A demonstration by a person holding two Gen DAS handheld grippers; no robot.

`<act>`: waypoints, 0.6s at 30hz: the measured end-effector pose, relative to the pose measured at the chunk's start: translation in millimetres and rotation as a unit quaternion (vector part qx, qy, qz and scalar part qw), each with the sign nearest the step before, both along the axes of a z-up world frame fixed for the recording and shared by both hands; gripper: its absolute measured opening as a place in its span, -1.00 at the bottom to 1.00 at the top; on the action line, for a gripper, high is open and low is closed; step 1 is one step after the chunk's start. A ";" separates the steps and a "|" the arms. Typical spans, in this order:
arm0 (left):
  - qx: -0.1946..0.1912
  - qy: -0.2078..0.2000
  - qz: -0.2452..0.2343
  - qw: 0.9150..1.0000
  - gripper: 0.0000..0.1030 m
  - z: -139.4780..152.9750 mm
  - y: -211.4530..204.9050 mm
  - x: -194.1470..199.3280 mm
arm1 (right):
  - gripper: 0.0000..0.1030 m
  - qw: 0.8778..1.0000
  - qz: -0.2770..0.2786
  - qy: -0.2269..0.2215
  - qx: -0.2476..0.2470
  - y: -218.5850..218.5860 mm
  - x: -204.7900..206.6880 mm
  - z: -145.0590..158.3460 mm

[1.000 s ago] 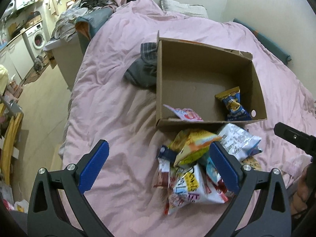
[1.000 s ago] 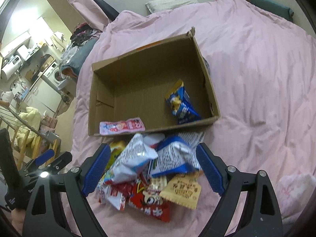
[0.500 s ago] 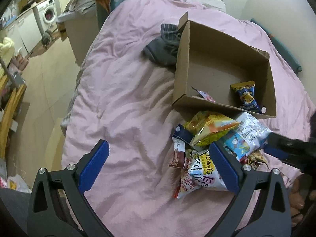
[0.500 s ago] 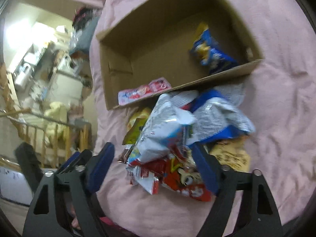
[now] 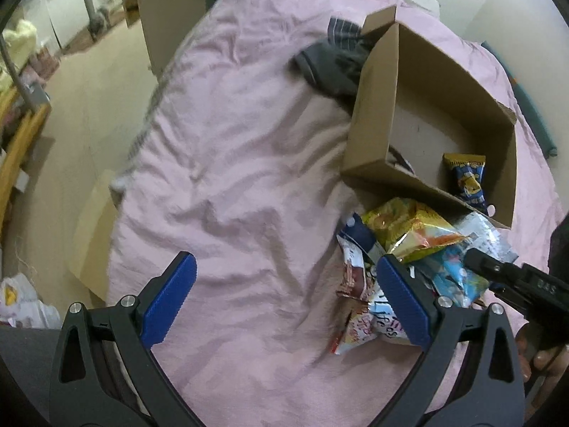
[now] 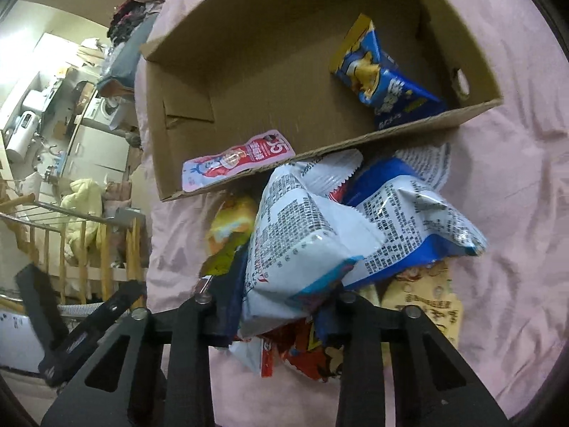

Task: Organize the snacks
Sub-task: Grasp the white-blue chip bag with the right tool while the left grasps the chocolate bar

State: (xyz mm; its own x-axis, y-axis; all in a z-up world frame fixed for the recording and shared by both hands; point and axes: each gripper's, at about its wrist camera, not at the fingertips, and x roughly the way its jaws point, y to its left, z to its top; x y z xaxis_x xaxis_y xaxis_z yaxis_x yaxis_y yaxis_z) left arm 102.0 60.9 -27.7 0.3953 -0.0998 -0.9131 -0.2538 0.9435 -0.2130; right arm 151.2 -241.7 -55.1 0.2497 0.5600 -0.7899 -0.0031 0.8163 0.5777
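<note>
The jaws of the right hand-held gripper (image 6: 284, 306) have just been closing, and a white snack bag (image 6: 295, 249) printed with small text is now seen between them, pinched at its near end. A second ago these jaws were spread wide above the pile of snacks (image 6: 355, 267); since then the pile has been approached from above. The left hand-held gripper (image 5: 284, 306) is held spread, with only the pink bed cover (image 5: 231, 178) between its fingers; the pile is found just beyond its right finger. The cardboard box (image 6: 355, 142) lies directly ahead of the right hand-held gripper, just past the pile, with a blue snack bag (image 6: 384, 82) and a pink sachet (image 6: 234, 163) already inside. A grasp is judged to be made, so the white bag can probably be lifted over the near box wall next; most of the pile is still to be sorted.
</note>
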 end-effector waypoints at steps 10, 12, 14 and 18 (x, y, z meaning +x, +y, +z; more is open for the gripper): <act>-0.001 0.039 -0.058 0.998 0.18 -29.3 -31.3 16.6 | -0.40 0.993 0.001 -0.090 0.077 -40.3 -33.8 42.7; -0.003 0.049 -0.073 0.996 0.15 -38.4 -40.0 23.5 | -0.40 0.990 -0.003 -0.104 0.091 -45.4 -38.5 46.3; 0.000 0.051 -0.085 0.995 0.15 -43.5 -47.0 29.3 | -0.40 0.990 -0.003 -0.109 0.087 -48.6 -40.8 45.6; 0.025 0.060 -0.097 0.993 0.10 -56.4 -57.8 38.4 | -0.40 0.992 -0.007 -0.102 0.072 -56.0 -40.8 38.0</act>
State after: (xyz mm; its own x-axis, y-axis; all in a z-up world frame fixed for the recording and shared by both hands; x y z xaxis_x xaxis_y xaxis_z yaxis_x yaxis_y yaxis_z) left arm 140.5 3.1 -84.1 0.2608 -0.1165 -0.9583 -0.0873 0.9858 -0.1436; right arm 110.5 -297.7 -17.1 0.4052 0.6587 -0.6339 -0.1206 0.7259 0.6772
